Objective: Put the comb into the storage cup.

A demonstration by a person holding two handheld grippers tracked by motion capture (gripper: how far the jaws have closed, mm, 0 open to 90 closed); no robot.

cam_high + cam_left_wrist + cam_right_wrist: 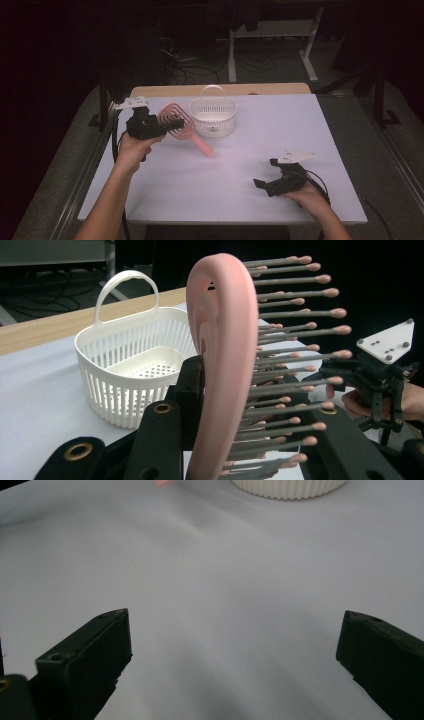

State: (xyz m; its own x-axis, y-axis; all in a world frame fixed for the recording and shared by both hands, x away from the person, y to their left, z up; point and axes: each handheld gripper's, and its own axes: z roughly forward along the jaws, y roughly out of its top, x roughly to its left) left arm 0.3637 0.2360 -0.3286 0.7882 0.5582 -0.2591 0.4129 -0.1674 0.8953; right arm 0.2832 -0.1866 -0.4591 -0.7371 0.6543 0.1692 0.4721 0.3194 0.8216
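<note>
A pink hairbrush point(181, 125) with grey bristles is held above the table's left side, its handle slanting down to the right. My left gripper point(167, 126) is shut on the brush's head point(220, 370), which stands on edge between the jaws. A white slotted basket point(213, 115) with a loop handle stands just right of the brush; it appears empty in the left gripper view, basket point(132, 365). My right gripper point(266, 174) is low over the table's front right, open, nothing between its jaws. The basket's base point(287, 487) and the pink handle tip point(162, 482) lie far ahead of it.
The white table point(235, 165) has a wooden strip along its far edge. Dark floor, cables and desk legs lie beyond. My right gripper point(385, 385) and its hand appear to the right behind the bristles in the left gripper view.
</note>
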